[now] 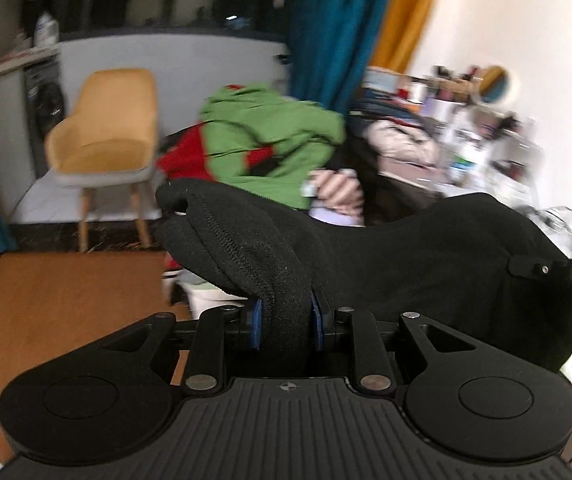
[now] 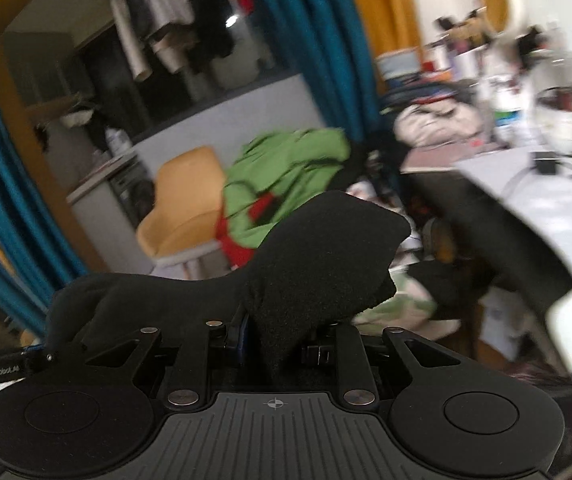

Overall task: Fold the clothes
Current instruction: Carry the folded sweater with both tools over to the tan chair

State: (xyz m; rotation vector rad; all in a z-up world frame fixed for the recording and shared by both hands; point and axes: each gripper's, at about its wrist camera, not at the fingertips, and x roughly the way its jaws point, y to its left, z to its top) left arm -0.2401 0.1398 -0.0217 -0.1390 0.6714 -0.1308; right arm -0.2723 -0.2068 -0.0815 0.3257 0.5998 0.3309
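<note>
Both grippers clamp black garment; right gripper neighbour reads "GenRobot.AI"

Soft indoor light, heavy motion blur, fisheye bending at edges.

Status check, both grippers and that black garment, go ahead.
Left gripper shut on black garment. Right gripper shut on it too. Garment held up between them, clear of the green jacket.
</note>
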